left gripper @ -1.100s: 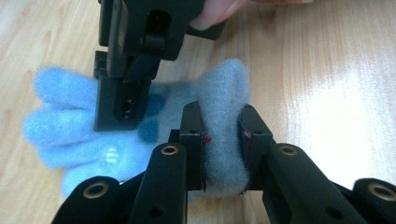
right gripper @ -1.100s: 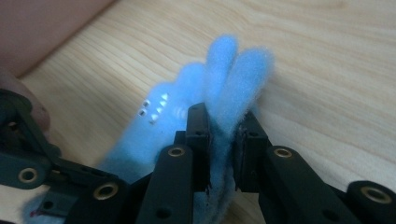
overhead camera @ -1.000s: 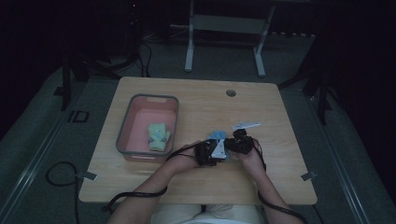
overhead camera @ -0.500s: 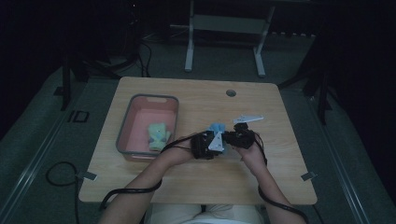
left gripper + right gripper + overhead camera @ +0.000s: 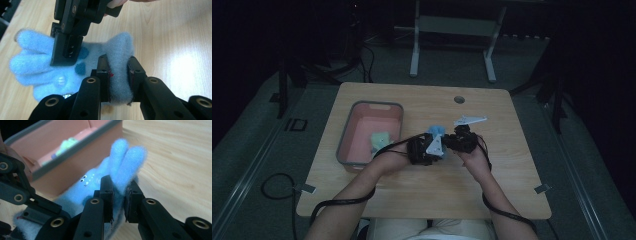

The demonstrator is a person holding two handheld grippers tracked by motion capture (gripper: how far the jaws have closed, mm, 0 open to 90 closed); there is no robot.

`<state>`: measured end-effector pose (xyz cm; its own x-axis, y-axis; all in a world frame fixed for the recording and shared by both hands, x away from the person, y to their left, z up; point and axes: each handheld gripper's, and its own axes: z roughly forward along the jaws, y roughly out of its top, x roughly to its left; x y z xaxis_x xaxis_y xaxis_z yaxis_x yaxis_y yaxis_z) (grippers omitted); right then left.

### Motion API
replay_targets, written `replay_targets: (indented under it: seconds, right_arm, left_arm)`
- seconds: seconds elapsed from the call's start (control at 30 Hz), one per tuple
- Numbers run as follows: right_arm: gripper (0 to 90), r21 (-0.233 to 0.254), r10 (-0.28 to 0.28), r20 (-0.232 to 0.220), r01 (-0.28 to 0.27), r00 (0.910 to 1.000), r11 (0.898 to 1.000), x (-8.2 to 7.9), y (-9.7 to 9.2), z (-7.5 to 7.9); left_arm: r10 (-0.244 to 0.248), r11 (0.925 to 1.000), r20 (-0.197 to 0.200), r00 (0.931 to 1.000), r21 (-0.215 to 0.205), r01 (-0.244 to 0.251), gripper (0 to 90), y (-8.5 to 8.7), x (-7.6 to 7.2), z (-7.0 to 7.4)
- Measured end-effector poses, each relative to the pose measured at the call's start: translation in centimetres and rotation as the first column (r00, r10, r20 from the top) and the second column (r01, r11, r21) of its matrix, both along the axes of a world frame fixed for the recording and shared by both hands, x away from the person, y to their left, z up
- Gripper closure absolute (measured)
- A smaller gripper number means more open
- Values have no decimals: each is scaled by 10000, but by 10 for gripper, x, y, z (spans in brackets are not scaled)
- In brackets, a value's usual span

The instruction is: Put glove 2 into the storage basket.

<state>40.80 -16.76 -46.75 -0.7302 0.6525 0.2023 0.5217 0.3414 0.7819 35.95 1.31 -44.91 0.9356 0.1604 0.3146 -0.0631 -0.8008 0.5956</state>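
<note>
Left tool and right tool both clamped on blue fuzzy glove, pink bin close left, bare table right.

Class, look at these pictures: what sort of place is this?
Probably a dim recording lab: a lone wooden table, cables on the floor, a metal stand behind, and hand-held grippers pinching a blue fuzzy glove.

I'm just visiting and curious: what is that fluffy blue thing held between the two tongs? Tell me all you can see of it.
The fluffy blue thing looks like a small fuzzy glove or sock of light blue fleece, with finger-like lobes, darker blue spots and tiny white dots. It is held just above the wooden table, near the pink bin. The left tongs pinch one edge, and the right tongs pinch another part, both shut on it.
</note>
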Motion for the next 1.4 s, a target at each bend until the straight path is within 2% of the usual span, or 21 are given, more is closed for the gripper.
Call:
replay_targets:
  seconds: [0.33, 0.43, 0.63, 0.83, 0.93, 1.13, 1.3, 1.4]
  right_arm:
    - [796, 157, 446, 412, -453, 9982, 9989, 10, 36, 31]
    - [796, 134, 592, 505, -600, 9970, 9981, 11, 50, 37]
    - [795, 204, 904, 584, -917, 9942, 9956, 14, 78, 43]
    - [796, 308, 1178, 586, -1198, 9913, 9923, 17, 107, 41]
    - [796, 538, 1240, 495, -1267, 9910, 9905, 17, 122, 38]
    - [795, 500, 1485, 406, -1504, 9881, 9874, 18, 154, 31]
    - [795, 520, 1607, 190, -1615, 9868, 9855, 22, 167, 21]
    - [795, 247, 1685, -2, -1684, 9857, 9854, 24, 176, 9]
  left_arm:
    - [483, 9987, 371, 9981, 113, -487, 760, 35, 1, 30]
    - [596, 9978, 412, 9974, 270, -607, 760, 47, 1, 35]
    - [980, 9948, 279, 9948, 245, -987, 760, 75, 3, 36]
    - [1370, 9899, 158, 9904, 352, -1375, 760, 104, 2, 34]
    - [1610, 9854, 128, 9869, 543, -1614, 760, 118, 1, 31]
    - [2008, 9773, -30, 9796, 697, -2001, 760, 144, -1, 24]
    - [2124, 9751, -382, 9764, 738, -2092, 760, 155, -1, 17]
    - [2207, 9727, -730, 9726, 899, -2140, 760, 159, 4, 5]
